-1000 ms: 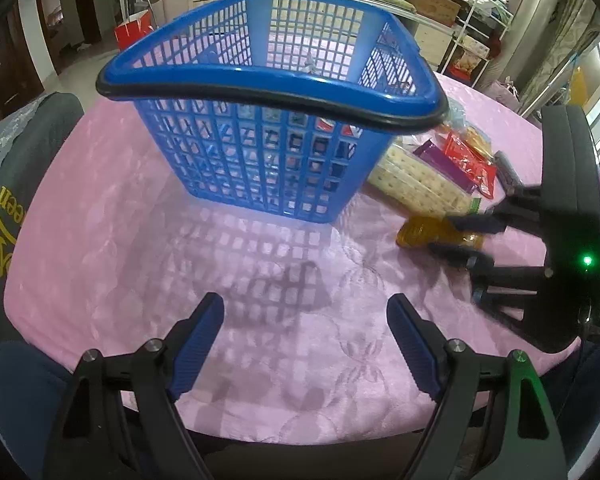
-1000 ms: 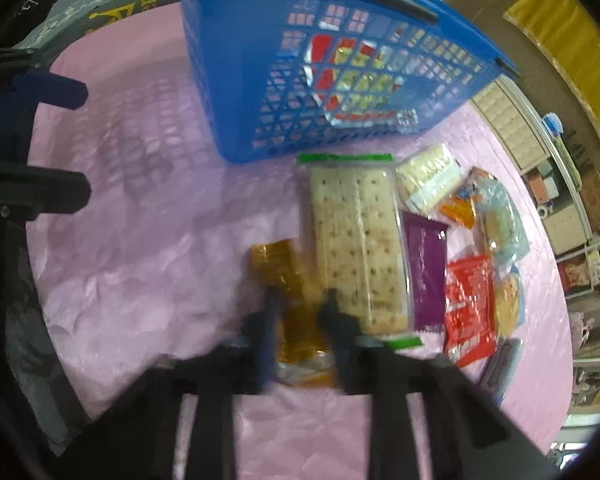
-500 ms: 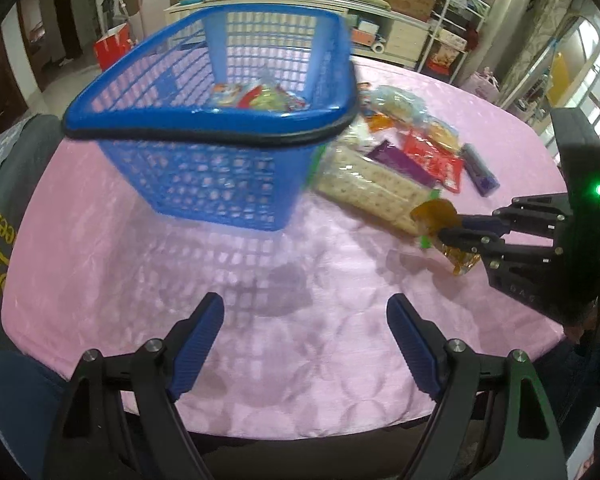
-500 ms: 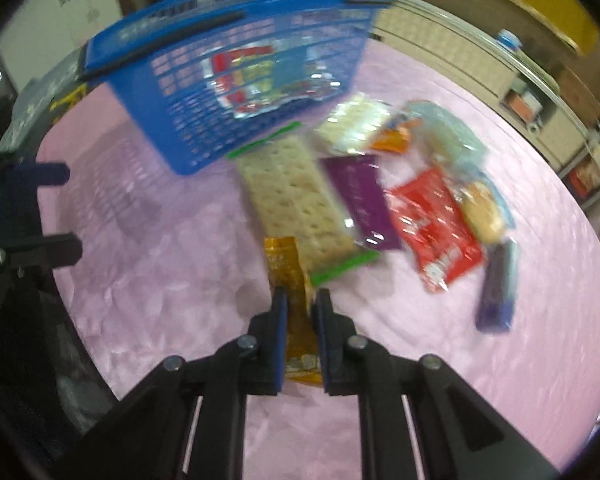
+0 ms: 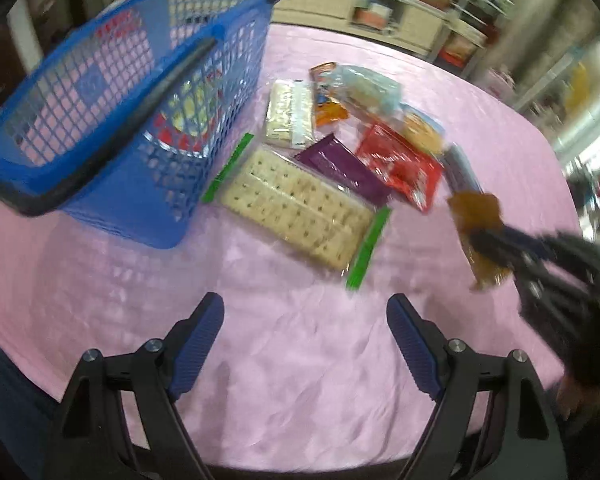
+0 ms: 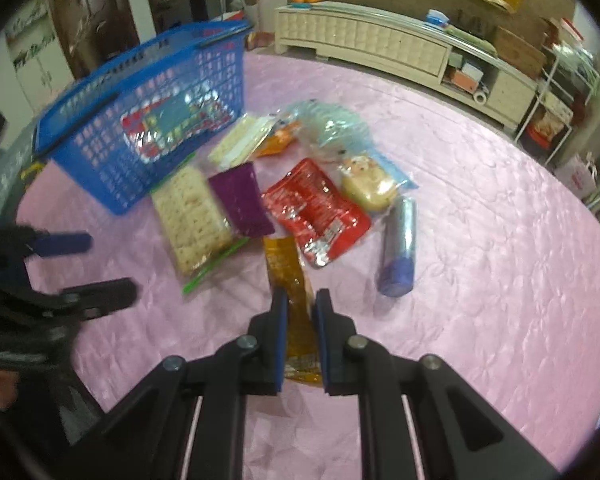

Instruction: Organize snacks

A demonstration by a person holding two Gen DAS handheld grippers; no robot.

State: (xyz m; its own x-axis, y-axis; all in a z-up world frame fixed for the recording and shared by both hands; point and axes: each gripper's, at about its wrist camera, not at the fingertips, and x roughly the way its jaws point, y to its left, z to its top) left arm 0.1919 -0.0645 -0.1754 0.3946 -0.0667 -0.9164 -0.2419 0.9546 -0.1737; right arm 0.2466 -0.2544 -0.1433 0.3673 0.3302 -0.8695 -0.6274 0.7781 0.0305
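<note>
Leftmost, a blue basket [image 6: 148,120] stands on the pink tabletop [image 6: 480,240]; a red and silver snack pack [image 6: 172,124] lies inside it. The left claw [image 5: 304,332] hovers over bare cloth at the near edge, its jaws spread wide with nothing between them.

Just right of the basket lies a large cracker pack [image 6: 190,216] with green end strips, its far end close to the basket wall. A smaller cracker pack [image 6: 240,142] lies beyond it. A purple packet [image 6: 244,200] lies against the right side of the large cracker pack.

Next to the right is a red packet [image 6: 316,212]. Far of it lie an orange packet [image 6: 278,142] and a clear bag [image 6: 336,128]. A clear pack holding a yellow bun [image 6: 370,188] sits at the right of the red packet, and a blue tube [image 6: 398,248] lies at the right end of the group.

Nearest, the right claw [image 6: 301,304] is closed almost fully on an amber snack packet [image 6: 288,272], gripping it across its width. The packet's far end points toward the red and purple packets; the left wrist view shows it lifted clear of the tabletop.
</note>
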